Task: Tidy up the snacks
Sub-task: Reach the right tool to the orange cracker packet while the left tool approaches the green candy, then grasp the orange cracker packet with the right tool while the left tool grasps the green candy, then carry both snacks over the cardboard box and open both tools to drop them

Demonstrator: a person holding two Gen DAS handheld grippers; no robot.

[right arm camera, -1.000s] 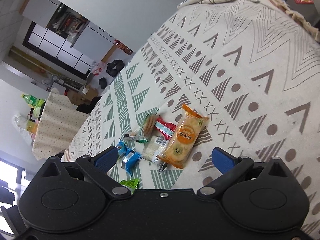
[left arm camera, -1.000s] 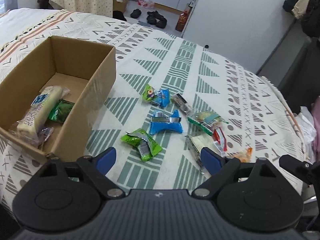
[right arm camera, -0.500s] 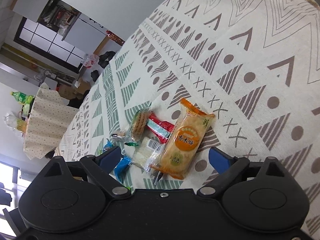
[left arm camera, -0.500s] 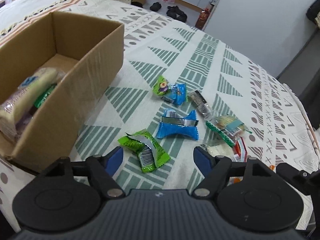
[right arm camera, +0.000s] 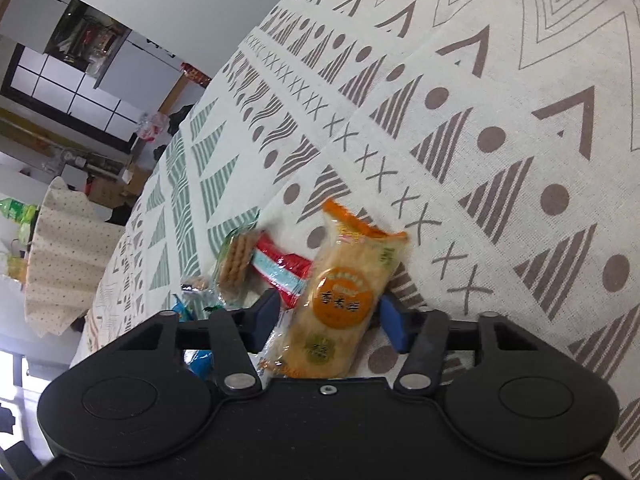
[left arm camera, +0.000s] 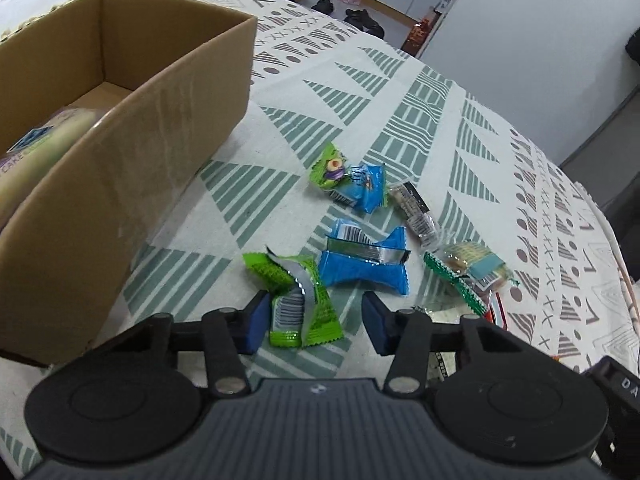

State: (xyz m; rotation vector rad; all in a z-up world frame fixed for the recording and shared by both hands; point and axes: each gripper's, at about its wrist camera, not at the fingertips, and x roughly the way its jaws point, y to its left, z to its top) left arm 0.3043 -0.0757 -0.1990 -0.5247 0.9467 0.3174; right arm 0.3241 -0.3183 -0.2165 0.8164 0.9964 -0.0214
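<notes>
Right claw [right arm camera: 329, 322] straddles the orange cracker packet [right arm camera: 340, 300], lengthwise along its fingers.

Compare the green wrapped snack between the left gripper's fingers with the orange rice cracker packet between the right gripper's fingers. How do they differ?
The green wrapped snack is crumpled, showing a silver seam and barcode; the orange rice cracker packet lies smooth, its round printed label facing up. The green snack lies clear of other snacks; the cracker packet overlaps a red packet. Both lie on the patterned cloth, each between open fingers, left gripper and right gripper.
</notes>
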